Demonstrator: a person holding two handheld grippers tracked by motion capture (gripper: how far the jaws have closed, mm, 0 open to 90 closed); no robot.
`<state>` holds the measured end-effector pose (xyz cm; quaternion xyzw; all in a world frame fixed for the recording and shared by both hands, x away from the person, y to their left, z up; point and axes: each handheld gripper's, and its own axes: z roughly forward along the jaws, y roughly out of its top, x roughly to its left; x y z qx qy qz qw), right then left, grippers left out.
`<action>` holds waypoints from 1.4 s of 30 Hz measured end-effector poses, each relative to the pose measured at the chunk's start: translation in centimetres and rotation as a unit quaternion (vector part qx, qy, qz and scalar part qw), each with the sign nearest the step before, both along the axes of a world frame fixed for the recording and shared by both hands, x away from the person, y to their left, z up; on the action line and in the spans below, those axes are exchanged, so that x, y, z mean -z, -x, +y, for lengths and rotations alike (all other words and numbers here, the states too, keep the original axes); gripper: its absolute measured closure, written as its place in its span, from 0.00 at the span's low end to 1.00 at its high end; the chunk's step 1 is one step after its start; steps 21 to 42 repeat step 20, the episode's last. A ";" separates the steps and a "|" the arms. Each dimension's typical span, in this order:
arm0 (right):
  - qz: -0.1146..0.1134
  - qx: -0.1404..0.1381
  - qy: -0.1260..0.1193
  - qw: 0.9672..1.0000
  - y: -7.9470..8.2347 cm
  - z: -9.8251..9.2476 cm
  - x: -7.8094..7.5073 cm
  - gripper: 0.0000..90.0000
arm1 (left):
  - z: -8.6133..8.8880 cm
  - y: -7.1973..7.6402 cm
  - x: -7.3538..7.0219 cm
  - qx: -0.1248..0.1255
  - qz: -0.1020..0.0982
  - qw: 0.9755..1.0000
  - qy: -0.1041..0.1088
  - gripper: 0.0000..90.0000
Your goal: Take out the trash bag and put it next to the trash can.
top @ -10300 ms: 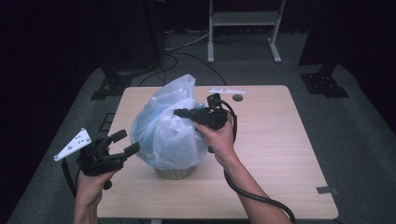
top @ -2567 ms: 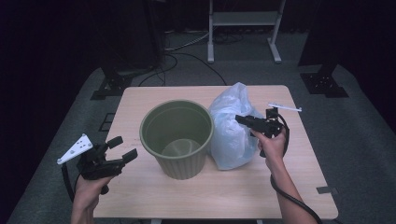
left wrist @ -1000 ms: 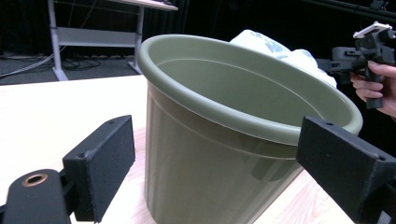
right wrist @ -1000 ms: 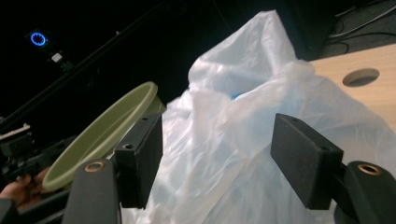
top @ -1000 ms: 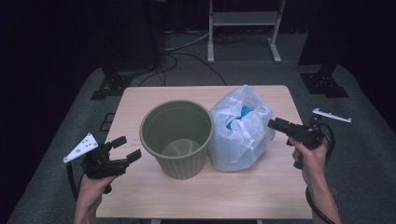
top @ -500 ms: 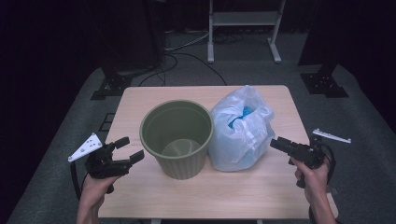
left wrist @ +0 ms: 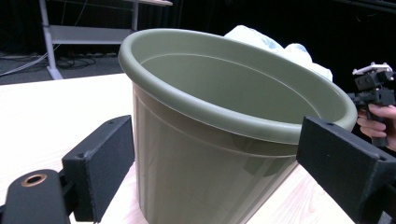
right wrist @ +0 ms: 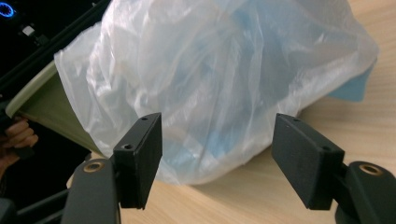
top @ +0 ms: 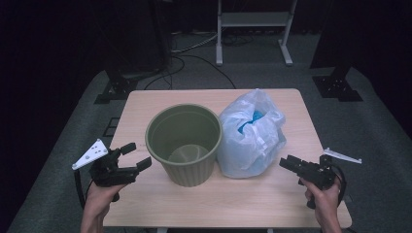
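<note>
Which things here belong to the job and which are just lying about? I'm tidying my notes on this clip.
Part of the job:
- round olive-green plastic bin
- filled translucent white plastic bag
- left hand-held gripper, open
- right hand-held gripper, open

Just lying about:
- white metal stand
- black cables on the floor

Blue contents (top: 246,122) blurred inside bag (top: 252,141)

A light wooden rectangular table (top: 160,104) stands on grey carpet (top: 369,131); a white metal shelf frame (top: 252,19) stands far behind.
</note>
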<state>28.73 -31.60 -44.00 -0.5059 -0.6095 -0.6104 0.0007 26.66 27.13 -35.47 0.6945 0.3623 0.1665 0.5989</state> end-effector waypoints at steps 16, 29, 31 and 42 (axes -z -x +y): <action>-0.002 0.009 0.006 1.000 2.0 0.7 2.6 0.35 | 0.0 -0.1 0.1 -0.002 0.001 1.000 -0.002 0.11; -0.013 0.016 -0.006 1.000 2.7 0.7 3.2 0.35 | 0.0 0.0 0.0 0.000 -0.001 1.000 -0.001 0.11; -0.013 0.016 -0.006 1.000 2.7 0.7 3.2 0.35 | 0.0 0.0 0.0 0.000 -0.001 1.000 -0.001 0.11; -0.013 0.016 -0.006 1.000 2.7 0.7 3.2 0.35 | 0.0 0.0 0.0 0.000 -0.001 1.000 -0.001 0.11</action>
